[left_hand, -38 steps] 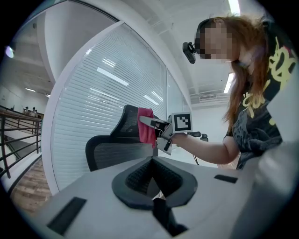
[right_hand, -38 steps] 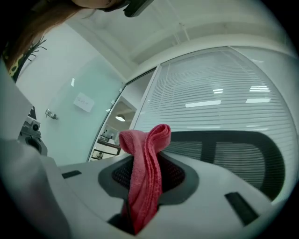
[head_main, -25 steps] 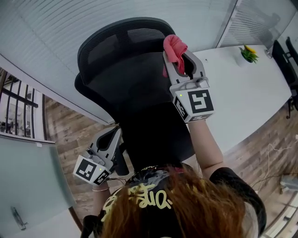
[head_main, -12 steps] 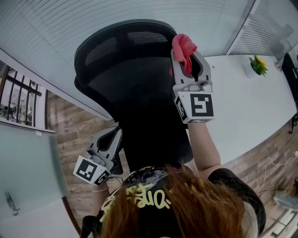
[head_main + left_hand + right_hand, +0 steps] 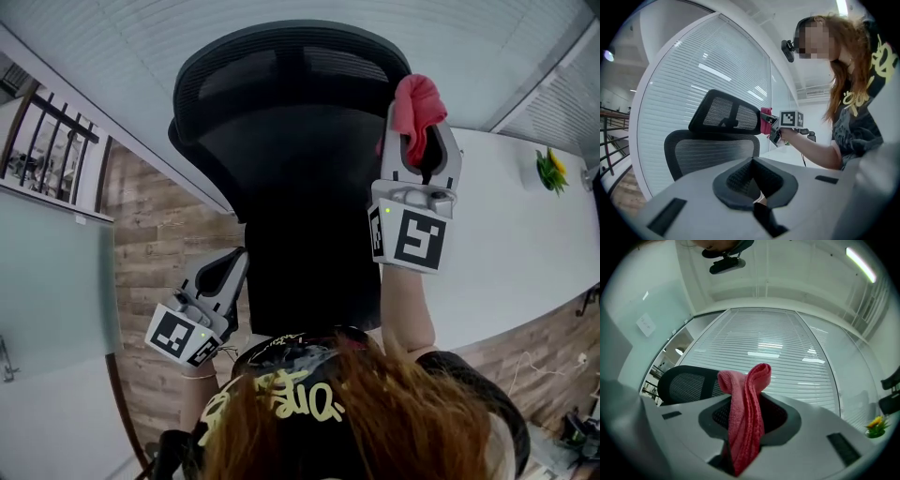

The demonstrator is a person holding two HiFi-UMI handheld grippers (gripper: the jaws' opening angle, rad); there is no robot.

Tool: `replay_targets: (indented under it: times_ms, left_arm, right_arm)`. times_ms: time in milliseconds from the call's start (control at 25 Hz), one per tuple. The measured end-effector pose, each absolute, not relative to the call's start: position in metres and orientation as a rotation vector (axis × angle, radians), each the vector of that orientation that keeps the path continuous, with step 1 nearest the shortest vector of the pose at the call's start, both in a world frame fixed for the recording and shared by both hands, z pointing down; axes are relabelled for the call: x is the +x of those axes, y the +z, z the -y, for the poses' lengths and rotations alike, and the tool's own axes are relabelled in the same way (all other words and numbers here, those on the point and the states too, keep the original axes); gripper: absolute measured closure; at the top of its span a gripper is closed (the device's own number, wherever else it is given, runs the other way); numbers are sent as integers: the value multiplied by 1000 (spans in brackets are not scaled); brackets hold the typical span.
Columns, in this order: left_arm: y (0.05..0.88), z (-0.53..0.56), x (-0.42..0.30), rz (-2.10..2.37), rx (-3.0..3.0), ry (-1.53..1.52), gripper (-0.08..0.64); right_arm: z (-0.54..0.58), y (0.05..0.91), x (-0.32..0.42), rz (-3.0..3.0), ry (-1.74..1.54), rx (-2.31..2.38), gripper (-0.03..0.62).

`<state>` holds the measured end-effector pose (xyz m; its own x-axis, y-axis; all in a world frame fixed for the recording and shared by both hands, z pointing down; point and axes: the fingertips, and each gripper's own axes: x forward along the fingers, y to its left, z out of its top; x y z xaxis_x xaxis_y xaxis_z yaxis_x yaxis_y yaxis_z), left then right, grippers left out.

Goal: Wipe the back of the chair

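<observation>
The black mesh chair [image 5: 281, 159] stands with its back toward the person. At the right end of its headrest [image 5: 291, 56] is a pink cloth [image 5: 415, 103], folded and standing upward. I cannot tell if they touch. The right gripper [image 5: 424, 127] has its jaws clamped on this cloth. The left gripper [image 5: 225, 267] is low beside the chair's left side, its jaws pressed together on nothing.
</observation>
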<state>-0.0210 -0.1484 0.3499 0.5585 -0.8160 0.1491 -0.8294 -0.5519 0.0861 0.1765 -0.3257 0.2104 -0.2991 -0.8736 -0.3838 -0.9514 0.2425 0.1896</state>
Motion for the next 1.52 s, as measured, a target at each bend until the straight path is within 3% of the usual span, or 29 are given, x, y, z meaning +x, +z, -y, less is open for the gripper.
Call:
replay_targets:
  times_ms: [600,1520]
  left_arm:
    - [347,132,-82,1371,2655,72,568]
    - [346,119,-167,1336,2671,34,568]
  right_arm:
    - [322,211,147,-2181,633,-1965,489]
    - [340,209,52,-2186,505,-1881,489]
